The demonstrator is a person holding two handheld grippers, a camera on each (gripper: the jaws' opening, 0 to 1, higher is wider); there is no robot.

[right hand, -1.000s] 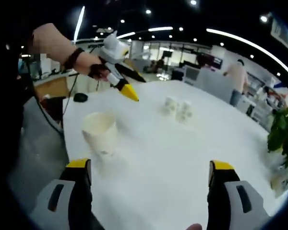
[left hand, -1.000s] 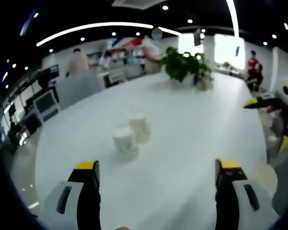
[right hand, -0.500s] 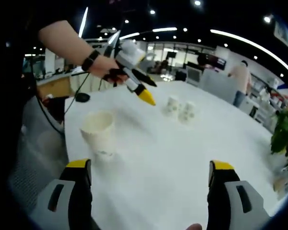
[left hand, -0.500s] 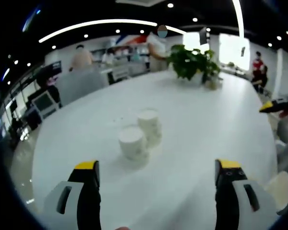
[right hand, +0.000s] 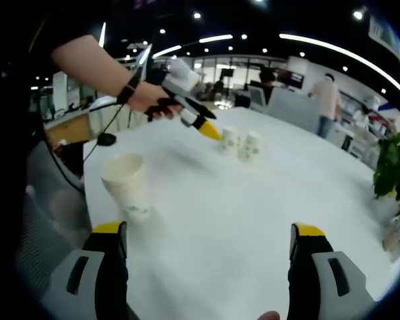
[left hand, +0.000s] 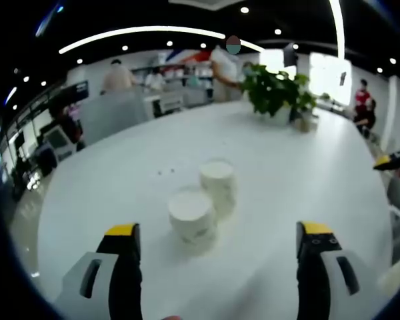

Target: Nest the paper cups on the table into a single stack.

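Two white paper cups stand upright side by side on the white table (left hand: pixel 107 180): the nearer cup (left hand: pixel 193 215) and the farther cup (left hand: pixel 218 185). My left gripper (left hand: pixel 219 230) is open, and the nearer cup sits just ahead of its jaws, left of centre. The right gripper view shows this pair of cups (right hand: pixel 241 144) far off, with the left gripper (right hand: pixel 209 129) in a hand right beside them. A third paper cup (right hand: pixel 125 187) stands upright ahead and left of my open right gripper (right hand: pixel 209 230), which holds nothing. The right gripper's yellow tip (left hand: pixel 392 160) shows at the left gripper view's edge.
A potted plant (left hand: pixel 273 93) stands at the table's far side, also seen as the plant (right hand: pixel 393 170) at the right. The table's edge (right hand: pixel 87 180) runs close to the third cup. People, chairs and desks lie beyond the table.
The left gripper has moved closer to the pair of cups, which now look larger and nearer its jaws. Both grippers stay open. The cups have not moved.
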